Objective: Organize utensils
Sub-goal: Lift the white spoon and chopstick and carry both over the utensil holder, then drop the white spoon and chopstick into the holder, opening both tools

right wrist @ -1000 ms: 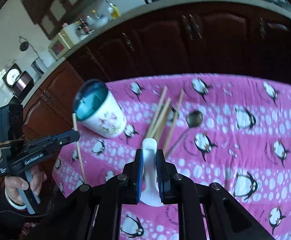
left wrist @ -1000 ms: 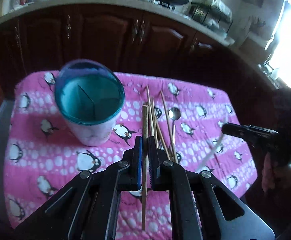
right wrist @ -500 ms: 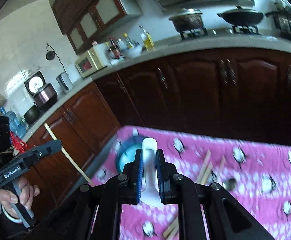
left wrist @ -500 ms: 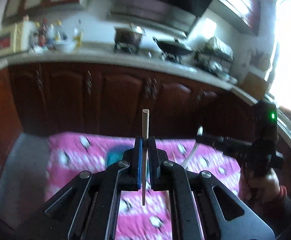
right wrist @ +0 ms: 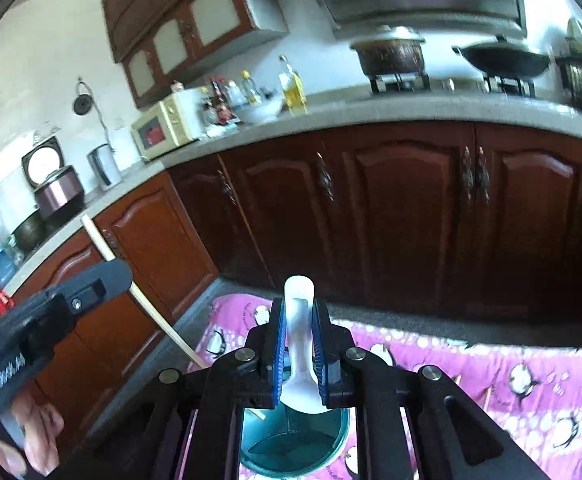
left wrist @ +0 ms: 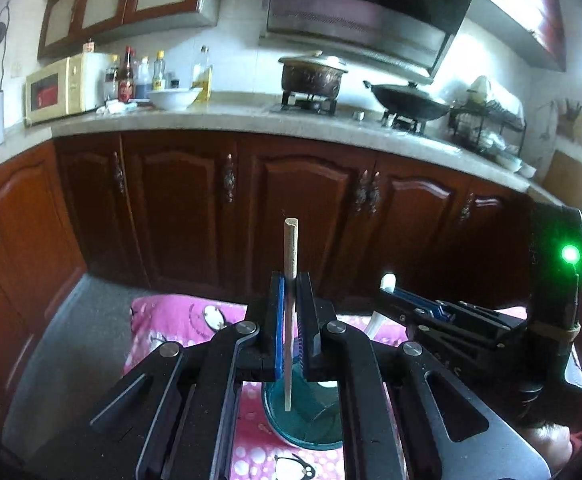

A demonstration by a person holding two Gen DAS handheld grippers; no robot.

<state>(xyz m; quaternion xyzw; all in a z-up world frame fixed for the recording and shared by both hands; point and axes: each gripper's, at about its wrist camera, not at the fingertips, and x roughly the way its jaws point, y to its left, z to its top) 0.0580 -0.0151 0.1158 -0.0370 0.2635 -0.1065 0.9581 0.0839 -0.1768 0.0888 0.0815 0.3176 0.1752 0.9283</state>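
Cabinets [left wrist: 299, 208] of dark red wood are filling the far side of my left view, under a pale stone counter [left wrist: 211, 120] carrying one cream microwave [left wrist: 57, 86], one white bowl [left wrist: 173, 99], one lidded pot [left wrist: 312, 74] and one black wok [left wrist: 411, 100]. My left gripper [left wrist: 291, 320] is pinching one pale wooden chopstick [left wrist: 290, 304] upright between its blue pads, the stick's lower tip hanging over the mouth of the round teal cup [left wrist: 303, 416] on the pink penguin cloth [left wrist: 179, 320]. My right gripper [left wrist: 387, 292] is crowding in just to the right, holding a white spoon [left wrist: 387, 282].

In my right view, that gripper [right wrist: 299, 344] is clamping the one smooth white plastic spoon [right wrist: 299, 340], handle up, bowl just above the cup's [right wrist: 291, 448] teal rim. My left gripper [right wrist: 103, 280] is showing at the left with the chopstick [right wrist: 147, 304] slanting towards the cup. On the cloth [right wrist: 491, 376], more wooden sticks [right wrist: 487, 398] are lying at the right, partly hidden, so I cannot count them.
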